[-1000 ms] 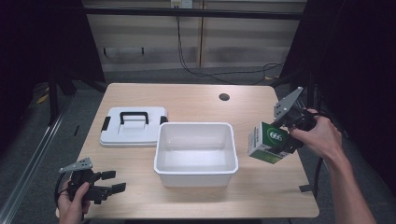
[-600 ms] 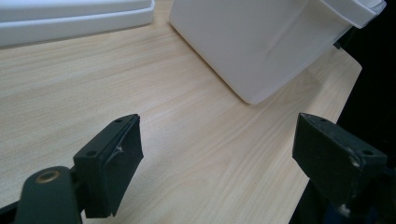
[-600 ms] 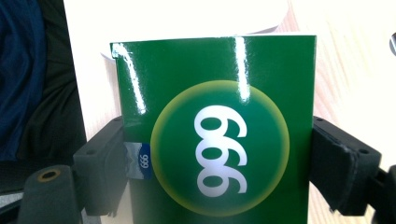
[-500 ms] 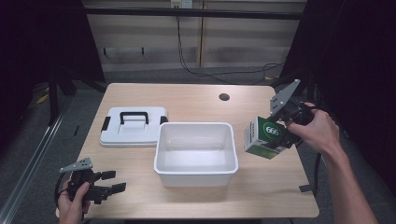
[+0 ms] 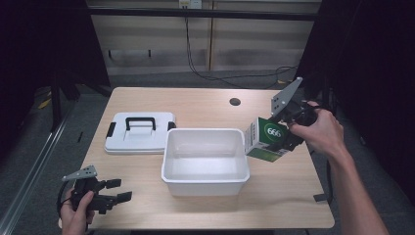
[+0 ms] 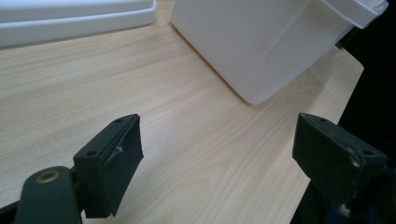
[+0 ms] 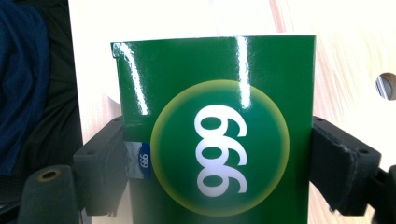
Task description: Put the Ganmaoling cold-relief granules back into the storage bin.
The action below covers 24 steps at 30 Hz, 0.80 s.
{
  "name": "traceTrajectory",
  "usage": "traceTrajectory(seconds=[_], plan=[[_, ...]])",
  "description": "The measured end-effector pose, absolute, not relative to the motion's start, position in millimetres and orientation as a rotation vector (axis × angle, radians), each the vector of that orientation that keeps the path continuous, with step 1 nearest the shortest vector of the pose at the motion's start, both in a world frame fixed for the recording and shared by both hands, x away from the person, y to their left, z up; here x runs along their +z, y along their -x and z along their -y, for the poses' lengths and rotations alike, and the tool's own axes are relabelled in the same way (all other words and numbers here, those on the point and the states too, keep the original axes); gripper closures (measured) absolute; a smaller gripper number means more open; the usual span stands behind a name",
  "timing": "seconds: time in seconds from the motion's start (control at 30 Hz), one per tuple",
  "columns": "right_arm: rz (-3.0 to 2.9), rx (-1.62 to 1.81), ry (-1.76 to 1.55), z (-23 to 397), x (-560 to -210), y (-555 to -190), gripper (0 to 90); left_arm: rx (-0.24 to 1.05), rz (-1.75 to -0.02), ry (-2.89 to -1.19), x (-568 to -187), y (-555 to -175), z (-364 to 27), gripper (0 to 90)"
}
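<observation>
High view: the right gripper (image 5: 283,134) was held above the right edge of the light wooden table (image 5: 205,105), closed on a green cardboard box with a round "666" label (image 5: 268,139). The box was lifted clear of the tabletop, tilted, and positioned just at the right rim of the white rectangular plastic tub (image 5: 204,159), which stood near the table's centre. A white flat lid with a black handle (image 5: 139,132) was seen lying to the left of the tub. The left gripper (image 5: 115,191) was noted near the front left corner, jaws apart and holding nothing.

Left gripper view: both black jaws were seen spread wide over bare wood, with the tub wall (image 6: 261,42) ahead and the lid edge (image 6: 74,18) at the upper left.

Right gripper view: the green box (image 7: 219,135) was seen pressed between the two jaws, with the label upside down.
</observation>
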State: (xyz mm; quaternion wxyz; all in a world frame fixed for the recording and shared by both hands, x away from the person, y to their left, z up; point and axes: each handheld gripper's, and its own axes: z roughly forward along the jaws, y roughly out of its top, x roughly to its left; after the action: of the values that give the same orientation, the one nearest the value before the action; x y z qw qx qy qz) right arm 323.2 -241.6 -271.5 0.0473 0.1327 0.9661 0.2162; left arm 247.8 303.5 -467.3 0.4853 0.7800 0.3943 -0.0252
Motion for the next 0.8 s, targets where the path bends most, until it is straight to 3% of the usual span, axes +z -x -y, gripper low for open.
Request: traceTrajectory(seconds=[0.8], plan=[[-2.950, 0.748, -0.316, 197, -262, -335, 16.0, -0.059, -0.956, -1.906, -468, -248, -303, 16.0]])
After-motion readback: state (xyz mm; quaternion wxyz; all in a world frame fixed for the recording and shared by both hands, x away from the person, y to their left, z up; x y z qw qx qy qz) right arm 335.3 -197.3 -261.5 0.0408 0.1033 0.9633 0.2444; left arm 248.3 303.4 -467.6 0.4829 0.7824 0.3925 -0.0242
